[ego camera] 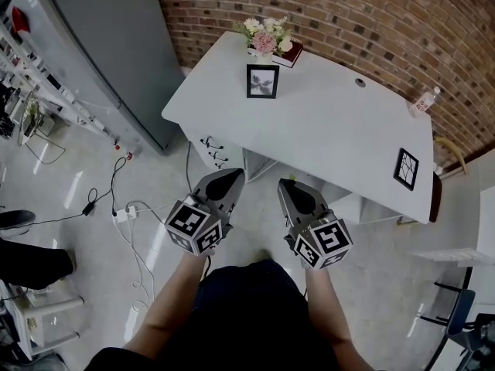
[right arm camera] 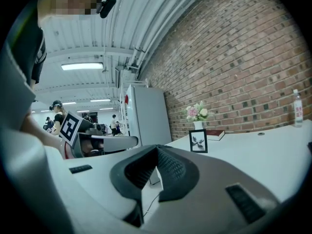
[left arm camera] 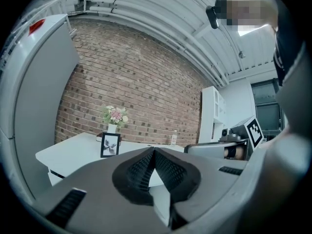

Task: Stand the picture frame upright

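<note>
At lower centre, the left gripper (ego camera: 230, 175) and right gripper (ego camera: 289, 184) sit side by side, fingers (left arm camera: 141, 169) together on nothing. Beyond, on the table (ego camera: 332, 130), a frame (ego camera: 262, 81) stands upright at upper centre before flowers (ego camera: 265, 35); a second frame (ego camera: 406, 168) is at the right edge.

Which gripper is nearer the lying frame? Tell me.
Right. The right gripper is off the table, left of the lying frame; the left gripper is farther left.

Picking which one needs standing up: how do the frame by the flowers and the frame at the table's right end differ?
The flower-side frame stands upright; the right-end frame lies flat. The first sits before the flowers, the second alone near the table edge. Both have black borders.
</note>
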